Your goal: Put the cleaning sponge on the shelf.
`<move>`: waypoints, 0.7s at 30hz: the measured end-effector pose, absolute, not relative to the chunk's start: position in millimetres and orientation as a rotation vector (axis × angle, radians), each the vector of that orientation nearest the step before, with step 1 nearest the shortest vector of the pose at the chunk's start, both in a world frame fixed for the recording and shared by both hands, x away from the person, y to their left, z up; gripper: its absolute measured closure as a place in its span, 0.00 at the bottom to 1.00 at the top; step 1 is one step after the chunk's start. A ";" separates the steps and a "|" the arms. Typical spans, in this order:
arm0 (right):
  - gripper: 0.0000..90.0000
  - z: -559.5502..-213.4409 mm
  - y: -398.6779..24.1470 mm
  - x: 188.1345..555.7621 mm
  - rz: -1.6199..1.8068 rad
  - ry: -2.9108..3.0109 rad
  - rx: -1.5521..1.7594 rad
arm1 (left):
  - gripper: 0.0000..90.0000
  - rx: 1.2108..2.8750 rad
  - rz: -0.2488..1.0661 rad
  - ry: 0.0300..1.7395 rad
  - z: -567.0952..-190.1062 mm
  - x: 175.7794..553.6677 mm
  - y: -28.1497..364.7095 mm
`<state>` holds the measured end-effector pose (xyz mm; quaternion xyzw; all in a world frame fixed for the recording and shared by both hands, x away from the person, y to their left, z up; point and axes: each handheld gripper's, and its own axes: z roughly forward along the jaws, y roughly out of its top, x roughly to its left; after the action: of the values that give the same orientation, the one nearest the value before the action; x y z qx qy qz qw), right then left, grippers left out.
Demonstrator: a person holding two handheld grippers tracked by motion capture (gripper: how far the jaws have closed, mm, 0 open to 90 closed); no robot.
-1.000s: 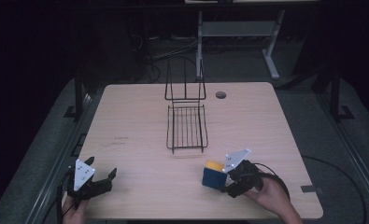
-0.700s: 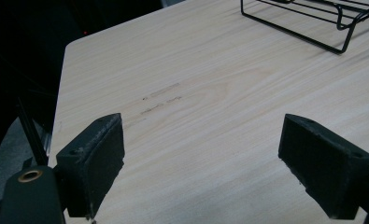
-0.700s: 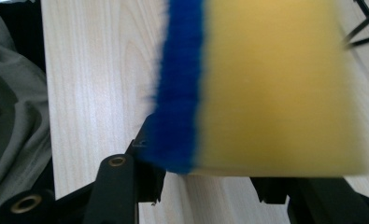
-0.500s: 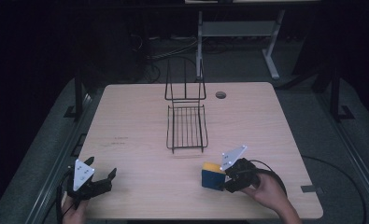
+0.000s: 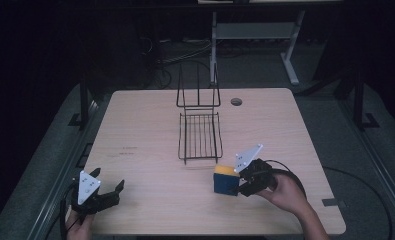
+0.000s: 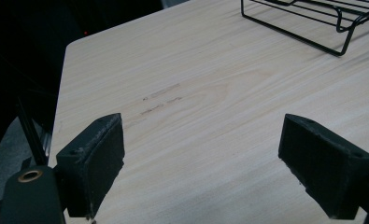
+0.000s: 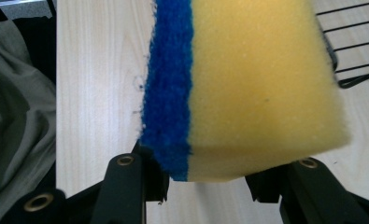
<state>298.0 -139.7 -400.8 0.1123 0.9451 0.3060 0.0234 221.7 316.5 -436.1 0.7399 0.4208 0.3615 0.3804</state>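
Observation:
A yellow sponge [image 5: 225, 178] with a blue scouring side is held just above the table's front right, and my right gripper [image 5: 241, 184] is shut on it. Close up, the sponge [image 7: 247, 88] bulges out above the two black jaws that squeeze its lower end. A black wire rack [image 5: 200, 134] with an upright back lies in the middle of the table, just beyond the sponge. My left gripper [image 5: 116, 189] rests at the front left corner, open, and its pads [image 6: 100, 161] have only bare wood between them.
The wooden table [image 5: 145, 130] has a round cable hole [image 5: 236, 101] at the back right. Faint pencil marks [image 6: 161, 98] lie ahead of the left gripper. The rack's corner [image 6: 341, 46] shows at the upper right of the left gripper view. Dark floor surrounds the table.
My right gripper has carried the sponge a little to the left and up the table towards the rack. The left gripper has not moved.

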 end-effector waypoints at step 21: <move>0.62 -375.3 -126.3 330.3 1.011 2.893 0.299 | 0.15 1.888 0.922 1.081 -435.9 222.2 317.9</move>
<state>330.3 -126.3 -375.3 0.0969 0.9391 0.3282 0.0314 222.2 317.9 -435.9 0.7394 0.4231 0.3608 0.3796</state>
